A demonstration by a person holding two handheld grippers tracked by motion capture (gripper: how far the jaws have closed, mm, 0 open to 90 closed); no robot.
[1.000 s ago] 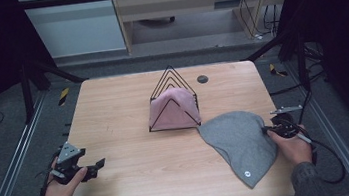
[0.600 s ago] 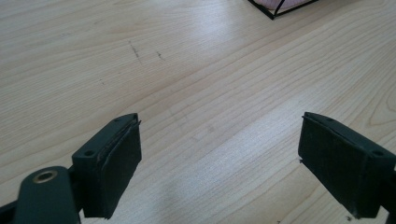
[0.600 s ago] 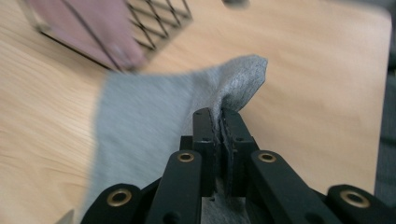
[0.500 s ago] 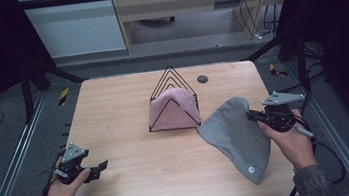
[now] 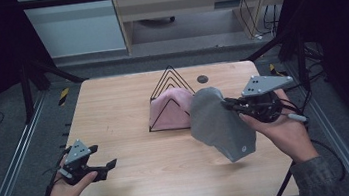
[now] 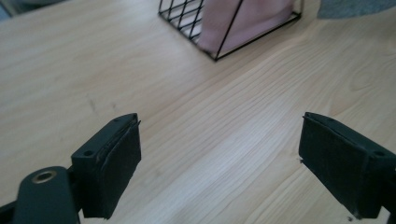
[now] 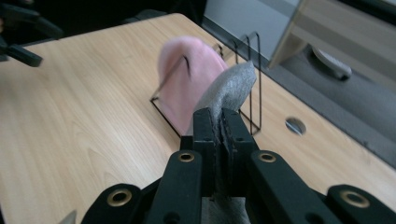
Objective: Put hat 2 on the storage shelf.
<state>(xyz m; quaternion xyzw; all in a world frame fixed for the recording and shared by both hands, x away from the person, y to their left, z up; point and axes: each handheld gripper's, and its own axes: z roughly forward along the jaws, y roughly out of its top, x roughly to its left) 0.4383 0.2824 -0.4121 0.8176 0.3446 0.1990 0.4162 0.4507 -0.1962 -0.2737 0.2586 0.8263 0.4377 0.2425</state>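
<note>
One grey beanie (image 5: 218, 123), small round badge (image 5: 243, 148), unreadable, right hand-held gripper (image 5: 227, 104) clamped

The right gripper (image 5: 229, 105) has climbed from the table's (image 5: 114, 115) three o'clock edge and swung in toward the wire rack (image 5: 167, 85), taking the grey beanie (image 5: 218, 125) with it. A second ago the beanie lay flat on the table; now it hangs from the clamped jaws, its top against the rack's three o'clock side beside the pink cloth (image 5: 170, 111).
</note>
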